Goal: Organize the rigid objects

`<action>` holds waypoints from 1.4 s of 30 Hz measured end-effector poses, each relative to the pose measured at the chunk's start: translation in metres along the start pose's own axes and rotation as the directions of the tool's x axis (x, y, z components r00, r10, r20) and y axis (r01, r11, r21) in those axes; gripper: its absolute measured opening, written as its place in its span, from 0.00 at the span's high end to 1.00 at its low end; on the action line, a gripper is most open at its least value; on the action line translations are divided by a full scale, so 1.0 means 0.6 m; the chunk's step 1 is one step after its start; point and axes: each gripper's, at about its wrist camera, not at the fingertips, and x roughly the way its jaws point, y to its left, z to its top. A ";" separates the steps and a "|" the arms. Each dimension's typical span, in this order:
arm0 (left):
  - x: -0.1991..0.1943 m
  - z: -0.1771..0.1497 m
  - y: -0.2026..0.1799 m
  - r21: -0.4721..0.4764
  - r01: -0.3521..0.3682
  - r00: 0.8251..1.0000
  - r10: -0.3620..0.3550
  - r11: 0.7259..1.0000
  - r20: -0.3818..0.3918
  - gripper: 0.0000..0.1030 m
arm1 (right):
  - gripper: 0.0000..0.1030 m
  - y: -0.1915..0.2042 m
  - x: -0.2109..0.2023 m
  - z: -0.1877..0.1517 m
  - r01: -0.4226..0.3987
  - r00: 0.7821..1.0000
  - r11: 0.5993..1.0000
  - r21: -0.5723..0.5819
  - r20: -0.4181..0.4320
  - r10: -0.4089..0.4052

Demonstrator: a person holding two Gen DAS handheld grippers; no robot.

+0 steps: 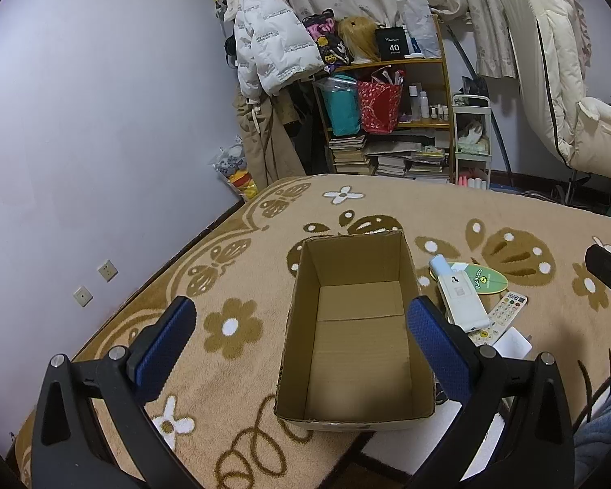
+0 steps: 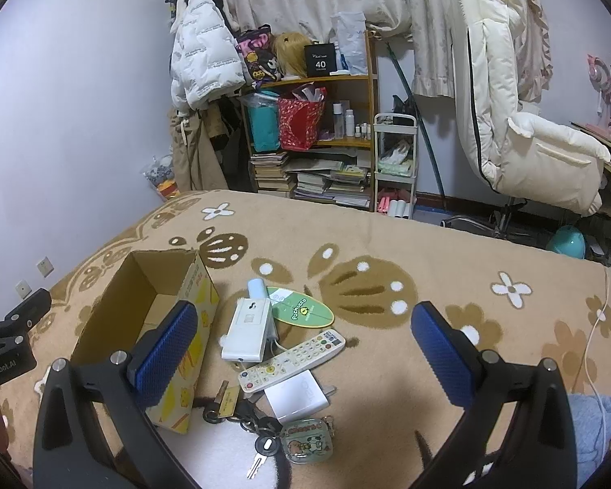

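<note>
Left gripper: fingers spread wide, nothing between the blue pads; it hangs above the blanket with the box straight ahead in the gap.
Right gripper: fingers spread wide and holding nothing; it hangs over the pile of small items.
Cardboard box: open-topped and bare inside, standing upright on the blanket, directly ahead of the left gripper; to the front-left of the right gripper, partly behind its left pad.
Blanket: tan with brown and white flower shapes, under everything.
White device: flat rectangular block, just ahead of the right gripper, beside the box.
Light blue tube: beyond the white device, touching its far end.
Green oval card: flat, ahead of the right gripper, right of the white device.
Remote control: white, angled, close in between the right gripper's fingers, its near end resting on the charger.
White charger: square plug block, nearer than the remote.
Keys: bunch with a brass padlock and a cartoon keychain, closest to the right gripper.
</note>
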 end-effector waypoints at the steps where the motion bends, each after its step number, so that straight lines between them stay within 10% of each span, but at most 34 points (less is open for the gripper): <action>1: -0.001 0.001 -0.001 0.000 0.000 1.000 0.000 1.000 0.000 0.00 | 0.00 0.002 0.001 0.000 0.003 1.000 1.000 -0.001 0.001 -0.003; 42: -0.002 -0.008 -0.006 0.008 -0.005 1.000 0.005 1.000 -0.006 0.00 | 0.00 0.010 0.002 -0.006 0.006 1.000 1.000 -0.015 -0.003 -0.006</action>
